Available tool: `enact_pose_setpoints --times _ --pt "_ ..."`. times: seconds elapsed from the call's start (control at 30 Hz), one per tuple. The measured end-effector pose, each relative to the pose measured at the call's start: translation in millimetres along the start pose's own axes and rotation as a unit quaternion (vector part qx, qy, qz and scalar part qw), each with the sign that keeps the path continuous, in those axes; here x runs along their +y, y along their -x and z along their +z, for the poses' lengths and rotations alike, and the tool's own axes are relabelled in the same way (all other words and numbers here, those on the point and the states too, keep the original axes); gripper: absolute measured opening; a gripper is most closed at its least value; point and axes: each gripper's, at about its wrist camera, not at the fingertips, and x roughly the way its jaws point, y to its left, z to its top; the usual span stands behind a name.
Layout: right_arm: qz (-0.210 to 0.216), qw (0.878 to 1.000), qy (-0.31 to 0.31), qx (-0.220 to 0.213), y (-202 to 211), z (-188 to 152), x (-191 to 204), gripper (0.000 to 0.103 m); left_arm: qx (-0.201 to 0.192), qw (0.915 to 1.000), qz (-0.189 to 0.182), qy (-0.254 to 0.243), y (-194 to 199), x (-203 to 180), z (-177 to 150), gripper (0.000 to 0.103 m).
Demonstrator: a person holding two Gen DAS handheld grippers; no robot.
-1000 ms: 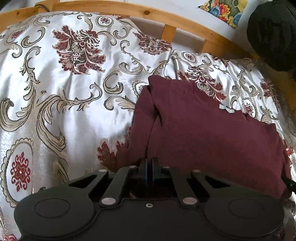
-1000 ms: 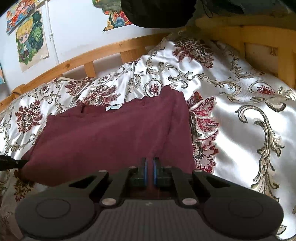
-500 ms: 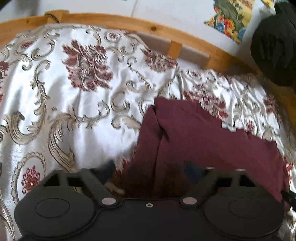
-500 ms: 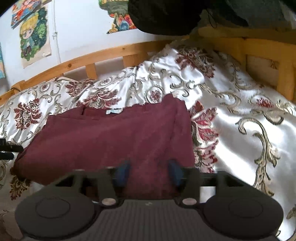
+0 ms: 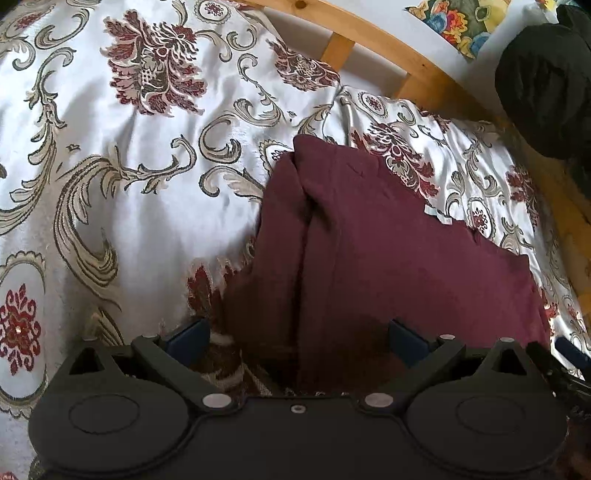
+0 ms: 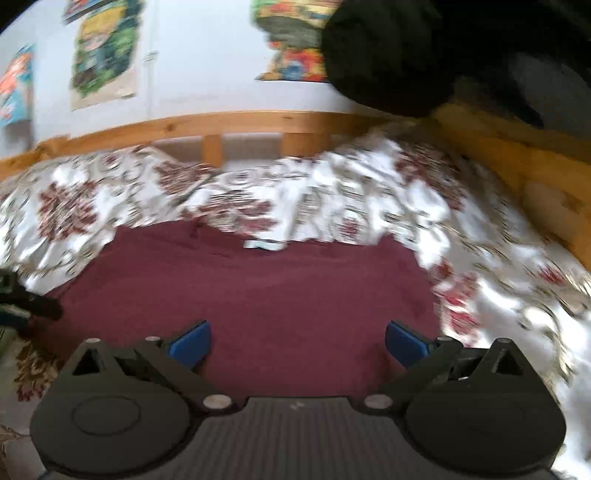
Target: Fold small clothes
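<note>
A dark maroon garment lies folded flat on the flowered bedspread. A small pale label shows at its far edge. It also shows in the right wrist view, blurred. My left gripper is open and empty, just above the garment's near left edge, where a folded sleeve layer runs lengthwise. My right gripper is open and empty above the garment's near edge. The left gripper's tip shows at the garment's left end in the right wrist view.
A wooden bed rail runs along the far side, and another stands at the right. A black bundle hangs at the far right corner. Posters hang on the white wall.
Both grippers were shut on the garment's near edge a second ago. Both have opened and let it go. The right gripper has lifted and swung, and its view is blurred.
</note>
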Motion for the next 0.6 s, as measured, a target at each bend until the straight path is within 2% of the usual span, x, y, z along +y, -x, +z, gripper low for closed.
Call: enact_pose_setpoints --times 0.07,0.17,0.3,0.4,0.6 --pt "0.006 1.0 0.022 0.007 -7 2 14 0.103 0.005 1.0 -0.005 -0.005 -1 2 0 0.102" --pt "0.01 1.0 0.02 0.018 -16 2 28 0.103 0.005 0.9998 -0.019 -0.006 0 7 -2 0.102" --pt "0.008 0.999 0.033 0.022 -25 -4 34 0.103 0.009 0.9996 -0.026 -0.007 1 11 -4 0.102" --pt "0.015 0.999 0.021 0.048 -35 -14 31 0.103 0.012 0.9995 -0.023 -0.016 0 9 -4 0.102" --pt "0.015 0.999 0.008 0.032 -36 -25 29 0.103 0.014 0.9996 -0.012 -0.022 -1 6 -5 0.102"
